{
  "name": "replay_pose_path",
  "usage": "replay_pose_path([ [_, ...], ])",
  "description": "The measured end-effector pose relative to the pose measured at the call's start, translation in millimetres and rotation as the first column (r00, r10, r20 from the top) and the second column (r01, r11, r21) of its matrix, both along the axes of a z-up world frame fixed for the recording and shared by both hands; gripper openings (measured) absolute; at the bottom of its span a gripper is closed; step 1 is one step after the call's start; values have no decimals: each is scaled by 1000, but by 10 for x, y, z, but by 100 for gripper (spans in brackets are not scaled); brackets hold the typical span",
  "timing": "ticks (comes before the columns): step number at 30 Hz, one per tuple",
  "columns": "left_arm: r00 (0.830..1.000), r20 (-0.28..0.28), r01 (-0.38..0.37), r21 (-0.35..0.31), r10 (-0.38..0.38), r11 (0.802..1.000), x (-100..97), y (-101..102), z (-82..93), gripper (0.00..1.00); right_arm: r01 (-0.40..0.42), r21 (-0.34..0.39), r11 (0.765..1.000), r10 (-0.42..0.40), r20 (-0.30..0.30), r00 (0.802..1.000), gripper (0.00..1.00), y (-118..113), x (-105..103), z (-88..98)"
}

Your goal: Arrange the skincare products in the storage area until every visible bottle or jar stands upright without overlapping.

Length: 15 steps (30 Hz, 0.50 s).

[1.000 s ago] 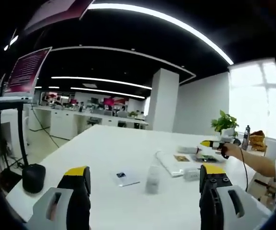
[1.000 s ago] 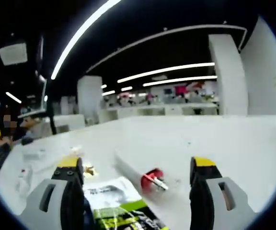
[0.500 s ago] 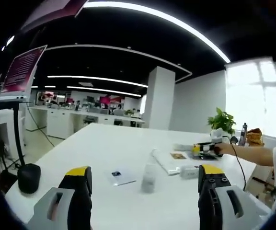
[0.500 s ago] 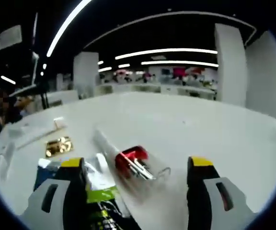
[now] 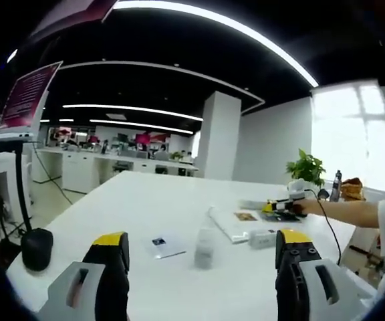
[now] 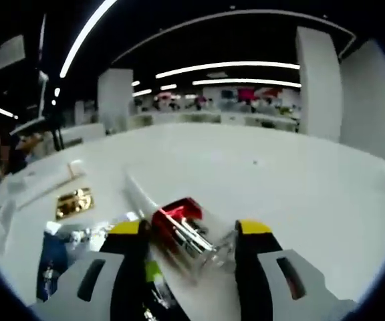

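The right gripper (image 6: 191,231), jaws narrowed but apparently not yet clamped around the lying clear tube with red insert (image 6: 179,224) at 6 o'clock on the white bench (image 6: 299,180), risks squirting it sideways; the left gripper (image 5: 198,249) hangs apart.

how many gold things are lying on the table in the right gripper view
1. A flat gold packet lies on the white table, left of the clear tube with the red cap that sits between the right hand-held gripper jaws. Others may be hidden behind the gripper.

bottle (image 5: 206,248) blocks left tool (image 5: 200,267) — sides open
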State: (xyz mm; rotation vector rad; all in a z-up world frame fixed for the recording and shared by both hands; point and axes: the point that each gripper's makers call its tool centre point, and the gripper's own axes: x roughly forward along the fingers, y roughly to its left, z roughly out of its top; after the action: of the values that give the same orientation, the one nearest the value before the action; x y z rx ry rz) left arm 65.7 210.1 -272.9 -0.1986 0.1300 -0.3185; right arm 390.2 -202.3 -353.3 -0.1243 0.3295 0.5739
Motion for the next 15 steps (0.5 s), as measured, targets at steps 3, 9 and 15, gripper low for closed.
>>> replay_pose_path([
  [3, 1000, 2, -6, -5, 6, 1000, -4, 31, 8, 93, -4, 6, 1000, 4, -7, 1000, 50, 6, -22, 10],
  [9, 1000, 7, -14, -8, 14, 1000, -8, 70, 27, 93, -37, -9, 999, 37, -7, 999, 43, 26, -105, 19],
  [15, 1000, 11, -13, -19, 13, 1000, -4, 81, 49, 93, -62, -29, 998, 61, -26, 998, 38, 48, -145, 19],
])
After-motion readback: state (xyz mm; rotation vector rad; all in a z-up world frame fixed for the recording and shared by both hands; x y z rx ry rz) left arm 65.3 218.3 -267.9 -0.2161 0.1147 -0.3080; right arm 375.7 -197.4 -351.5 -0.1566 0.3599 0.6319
